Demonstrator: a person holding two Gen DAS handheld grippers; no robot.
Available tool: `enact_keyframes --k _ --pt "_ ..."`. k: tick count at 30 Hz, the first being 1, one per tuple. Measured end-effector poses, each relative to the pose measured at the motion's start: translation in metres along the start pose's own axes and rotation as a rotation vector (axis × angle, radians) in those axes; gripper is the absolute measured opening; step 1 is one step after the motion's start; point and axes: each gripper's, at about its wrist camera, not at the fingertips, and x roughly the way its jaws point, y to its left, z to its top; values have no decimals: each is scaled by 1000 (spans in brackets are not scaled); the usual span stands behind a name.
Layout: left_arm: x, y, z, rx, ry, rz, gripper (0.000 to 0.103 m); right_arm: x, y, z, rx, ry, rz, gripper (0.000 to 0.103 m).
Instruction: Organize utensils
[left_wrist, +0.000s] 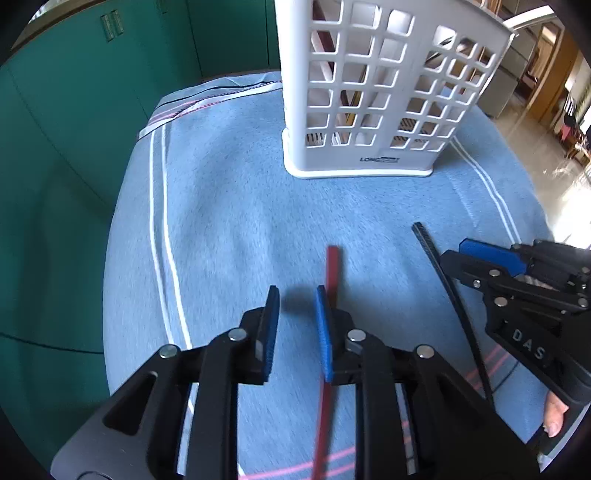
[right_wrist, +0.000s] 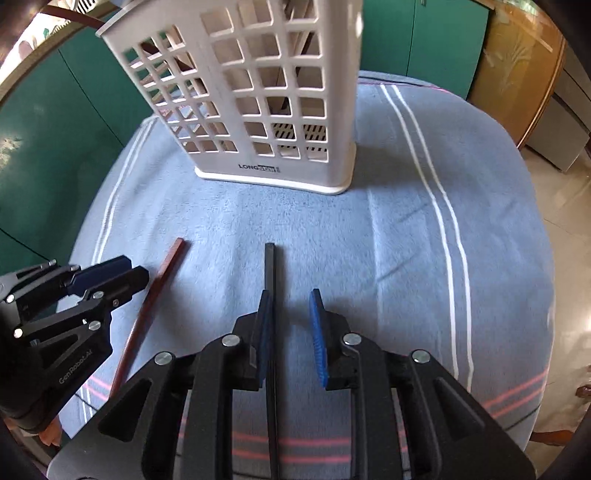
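A white plastic basket with a square-grid wall stands upright on a blue towel that covers the tabletop, toward its far edge. Through the openings, several long sticks lean inside it, among them a dark red one and pale ones; how many there are cannot be told. A slotted floor shows at the bottom of the basket.

Two loose chopsticks lie on the towel nearer the front edge, well apart from the basket and side by side with a gap between them. The red chopstick runs under the left gripper, passing just beside its right finger rather than between the two pads. The left jaws stand partly open and grip nothing.

The black chopstick lies along the inner face of the right gripper's left finger, inside the gap. Those jaws are also partly open, with the right pad clear of the stick, so it is not clamped.

Fingertips of the person's hand show at the right gripper's handle.
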Motion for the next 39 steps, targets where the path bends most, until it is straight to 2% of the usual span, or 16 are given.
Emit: enact_keyframes --k 7,11,14,16,17,18,22,26,28,29,33,37,38,39 --pt "9 -4 7 37 22 2 34 4 8 12 -44 20 7 22" --pt "9 -5 8 56 24 18 46 11 10 15 -52 45 27 22" --pt "13 4 10 51 24 9 49 13 11 17 -56 40 25 22" --pt "13 8 7 46 21 12 49 14 12 18 -52 37 23 18" --pt "12 10 6 41 21 15 49 13 11 17 -56 35 12 10" --pt "11 14 3 32 20 20 49 12 9 16 -57 35 6 8" --pt "7 23 -3 -9 19 37 48 4 -5 4 -49 34 24 8" --pt "-3 20 -3 -16 0 -55 47 -1 -12 -4 -42 37 34 8" --pt "-8 10 -3 14 -8 -97 51 -4 -18 -9 -32 36 45 8" --pt "-7 4 -3 38 -8 -91 54 -5 -20 -10 -25 37 51 8" --pt "8 -10 0 79 27 -33 55 -7 -30 -9 -13 36 57 8" --pt "18 -14 6 94 38 -14 56 -8 -34 -9 -20 40 50 9" --pt "19 -14 8 94 39 -14 54 -8 -32 -8 -25 41 44 10" --pt "19 -14 9 92 36 -19 46 -7 -34 -6 -30 41 39 10"
